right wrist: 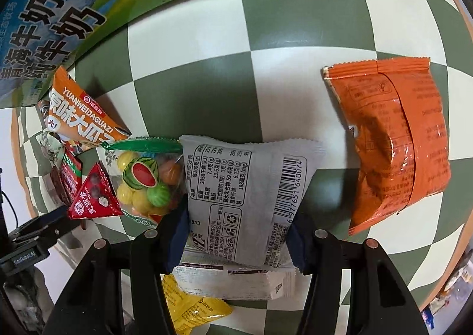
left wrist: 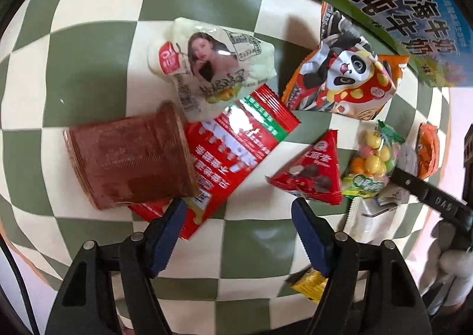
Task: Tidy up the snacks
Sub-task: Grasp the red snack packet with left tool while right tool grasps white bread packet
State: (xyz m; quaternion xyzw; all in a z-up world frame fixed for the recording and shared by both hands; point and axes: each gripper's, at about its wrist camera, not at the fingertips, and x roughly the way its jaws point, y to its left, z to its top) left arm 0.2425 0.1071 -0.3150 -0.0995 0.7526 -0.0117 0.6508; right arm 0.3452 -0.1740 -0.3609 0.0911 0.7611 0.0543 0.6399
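2 handheld grippers work over a green-and-white checked tablecloth [left wrist: 97,48] strewn with snack packets; the right gripper [right wrist: 238,230] points steeply down with its jaws pressed on both sides of a grey cookie packet [right wrist: 242,196], which it grips above a second white packet [right wrist: 233,281] and a yellow packet [right wrist: 195,311]; the left gripper [left wrist: 238,234] hangs half open with nothing between its pads, just short of a long red packet [left wrist: 236,145] that lies partly under a brown packet [left wrist: 127,160]. A milk carton box [right wrist: 59,24] stands at the cloth's far edge; an orange bag [right wrist: 396,145] lies apart to the right. The sorting appears to be mid-way; next, the grey cookie packet likely needs carrying to its group, and the left gripper needs lowering around 1 packet without dragging its neighbours.
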